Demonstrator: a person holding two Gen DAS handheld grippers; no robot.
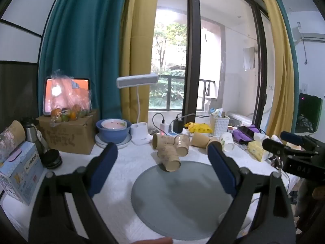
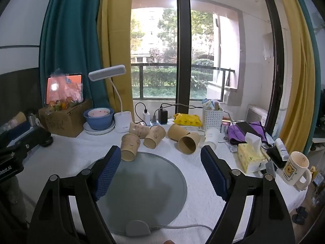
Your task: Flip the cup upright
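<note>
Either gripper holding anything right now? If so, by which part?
Nothing is held. The left gripper and the right gripper are both open and empty, above the grey mat; the paper cups lie untouched.

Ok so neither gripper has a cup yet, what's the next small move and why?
Probably ease the right gripper forward and left toward the nearest paper cup, lying on its side at the grey mat's far edge. Both grippers are open and empty, and that cup lies closest.

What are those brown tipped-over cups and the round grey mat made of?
The brown cups look like matte kraft paper: thin walls, rolled rims, faint printed patterns. The grey mat seems a smooth, slightly glossy rubbery or vinyl sheet; its cord and plug tab hint at a heating pad, though that is uncertain.
</note>
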